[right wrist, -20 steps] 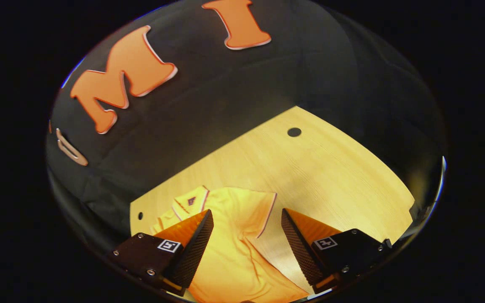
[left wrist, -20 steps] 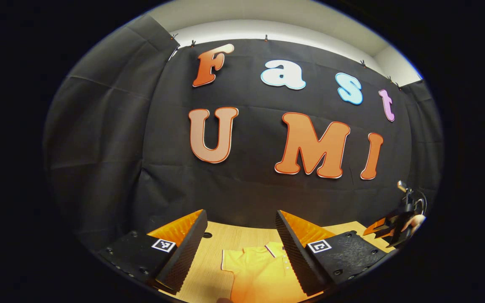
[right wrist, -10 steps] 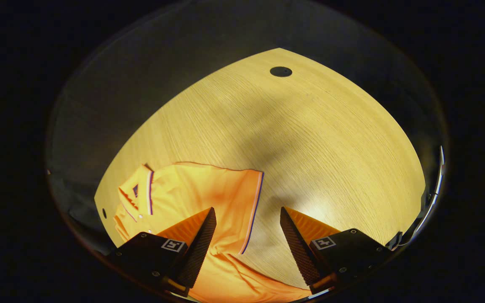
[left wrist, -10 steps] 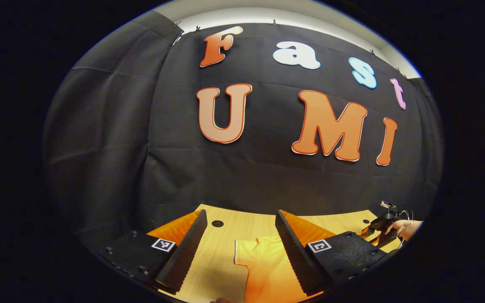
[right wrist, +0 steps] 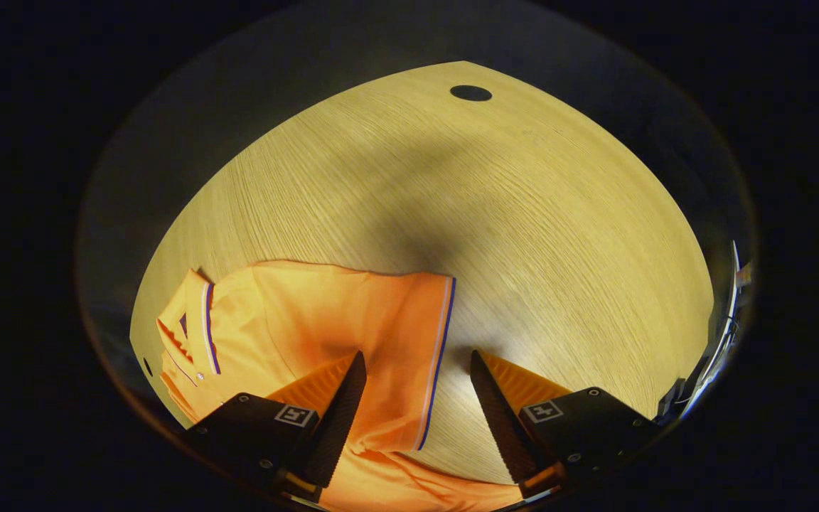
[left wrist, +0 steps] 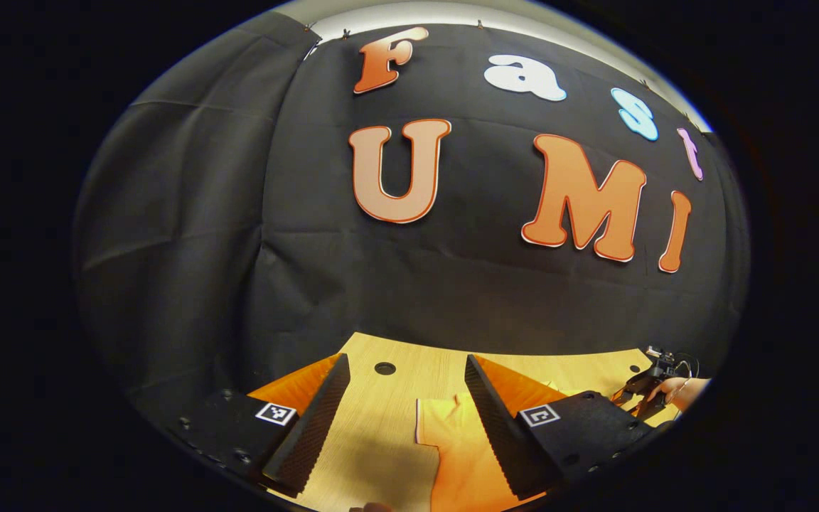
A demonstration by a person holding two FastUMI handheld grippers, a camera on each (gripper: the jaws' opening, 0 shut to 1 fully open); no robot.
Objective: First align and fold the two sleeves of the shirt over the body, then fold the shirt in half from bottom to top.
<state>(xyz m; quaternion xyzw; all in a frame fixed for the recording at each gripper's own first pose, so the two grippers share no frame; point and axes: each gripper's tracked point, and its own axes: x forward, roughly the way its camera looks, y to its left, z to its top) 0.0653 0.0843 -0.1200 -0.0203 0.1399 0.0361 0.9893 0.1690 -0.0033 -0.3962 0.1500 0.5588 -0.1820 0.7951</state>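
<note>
I see my left gripper (left wrist: 404,412) and right gripper (right wrist: 416,405) both spread wide above the orange short-sleeved polo shirt (right wrist: 324,334), which lies flat on the pale wooden table (right wrist: 523,227), its striped sleeve cuff (right wrist: 439,363) between my right fingers

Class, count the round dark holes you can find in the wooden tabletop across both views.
2 per view. Left gripper view: one hole near the back edge, another far right. Right gripper view: one hole at the far edge, another beside the shirt collar. Others may be hidden.

Left gripper (left wrist: 404,412) and right gripper (right wrist: 416,409) both gape, holding nothing.
</note>
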